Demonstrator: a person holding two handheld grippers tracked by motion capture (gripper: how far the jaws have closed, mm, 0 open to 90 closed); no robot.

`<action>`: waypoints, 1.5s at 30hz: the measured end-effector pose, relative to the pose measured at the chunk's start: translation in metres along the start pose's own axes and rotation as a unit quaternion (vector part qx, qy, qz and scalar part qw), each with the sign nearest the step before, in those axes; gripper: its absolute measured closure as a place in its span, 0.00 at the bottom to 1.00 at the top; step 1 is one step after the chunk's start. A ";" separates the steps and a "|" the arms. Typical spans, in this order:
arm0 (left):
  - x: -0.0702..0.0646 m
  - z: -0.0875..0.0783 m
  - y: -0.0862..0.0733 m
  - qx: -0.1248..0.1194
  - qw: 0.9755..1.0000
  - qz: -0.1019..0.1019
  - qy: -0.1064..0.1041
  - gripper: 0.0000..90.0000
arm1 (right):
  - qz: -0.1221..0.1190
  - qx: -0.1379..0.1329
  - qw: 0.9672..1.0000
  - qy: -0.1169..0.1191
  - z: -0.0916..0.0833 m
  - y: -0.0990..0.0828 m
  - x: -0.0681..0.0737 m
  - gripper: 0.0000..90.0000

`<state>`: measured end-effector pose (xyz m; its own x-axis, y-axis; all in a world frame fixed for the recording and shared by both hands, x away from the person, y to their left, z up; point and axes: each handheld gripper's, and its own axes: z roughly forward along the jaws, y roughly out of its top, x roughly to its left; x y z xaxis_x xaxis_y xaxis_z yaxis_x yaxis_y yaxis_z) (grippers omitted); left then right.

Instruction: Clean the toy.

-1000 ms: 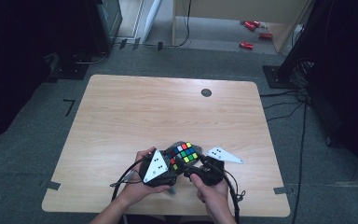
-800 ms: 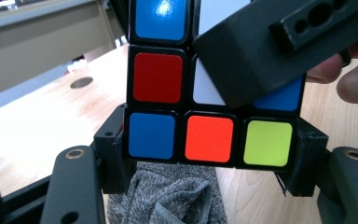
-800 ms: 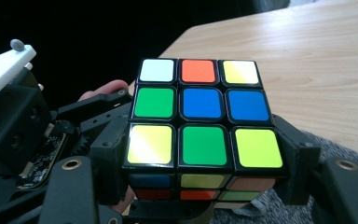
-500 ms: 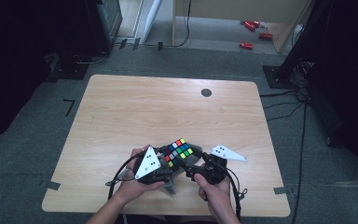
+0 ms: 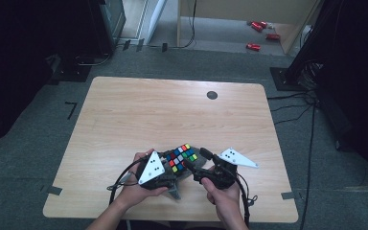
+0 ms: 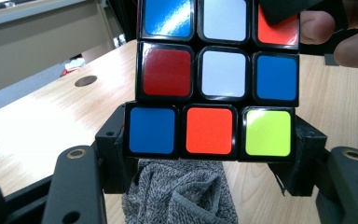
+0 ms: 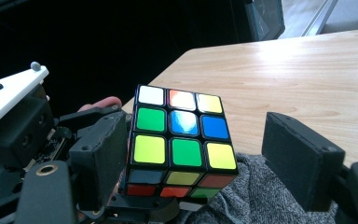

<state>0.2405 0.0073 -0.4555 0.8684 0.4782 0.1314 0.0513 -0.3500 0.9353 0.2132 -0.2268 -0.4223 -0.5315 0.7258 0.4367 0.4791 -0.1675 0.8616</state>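
A scrambled colour cube [image 5: 181,157] hangs just above a grey cloth [image 5: 188,171] near the table's front edge. My left gripper [image 5: 171,168] is shut on the cube; in the left gripper view its jaws [image 6: 209,144] clamp the bottom row of the cube [image 6: 221,74], with the cloth [image 6: 182,196] under it. My right gripper [image 5: 199,166] has just been opening. In the right gripper view the cube [image 7: 182,130] stands between the right gripper's [image 7: 200,158] pads. The right pad [image 7: 303,158] is clearly apart from the cube, and the left pad stands close beside it.
The wooden table [image 5: 172,115] stretches bare beyond the hands, with a round black grommet [image 5: 212,95] near its far edge. Cables trail from both grippers toward the front edge. Small red things [image 5: 254,46] lie on the floor behind the table.
The cube and the left gripper have shifted slightly to the left, and the cube's coloured top face shows more fully. Both hands stay at the front edge.
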 end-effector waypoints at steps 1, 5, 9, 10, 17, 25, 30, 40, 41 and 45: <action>0.000 0.000 0.000 0.001 1.000 0.000 0.000 0.39 | -0.001 -0.001 1.000 0.000 -0.001 0.000 0.000 0.26; 0.007 -0.002 -0.001 0.004 1.000 -0.016 -0.004 0.39 | -0.025 -0.021 0.999 -0.007 -0.005 0.002 -0.001 0.32; 0.025 -0.011 0.001 0.001 0.998 -0.061 -0.012 0.39 | -0.110 -0.039 0.993 -0.028 -0.012 0.000 -0.007 0.38; 0.028 -0.014 0.002 0.000 0.998 -0.068 -0.011 0.39 | -0.129 -0.035 0.991 -0.025 -0.011 -0.003 -0.009 0.37; 0.041 -0.018 0.009 0.020 0.993 -0.110 -0.048 0.39 | -0.260 0.007 0.965 -0.028 0.011 -0.031 -0.006 0.30; 0.045 -0.014 0.012 0.055 0.984 -0.148 -0.088 0.38 | -0.319 -0.014 0.947 -0.033 0.022 -0.046 -0.002 0.22; 0.047 -0.011 0.013 0.069 0.976 -0.177 -0.102 0.38 | -0.350 -0.034 0.935 -0.047 0.024 -0.050 0.000 0.23; 0.044 -0.004 0.016 0.097 0.965 -0.207 -0.130 0.38 | -0.393 -0.054 0.915 -0.069 0.029 -0.057 0.006 0.30; 0.044 -0.004 0.017 0.096 0.965 -0.207 -0.128 0.38 | -0.397 -0.057 0.913 -0.073 0.030 -0.058 0.007 0.33; 0.044 -0.005 0.018 0.092 0.967 -0.209 -0.116 0.38 | -0.403 -0.066 0.909 -0.088 0.031 -0.060 0.011 0.36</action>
<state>0.2768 0.0262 -0.4312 0.8393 0.4229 -0.3416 0.4891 -0.3133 0.8140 0.2006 -0.1882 -0.4775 -0.5467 0.7420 -0.3880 -0.1099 0.3957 0.9118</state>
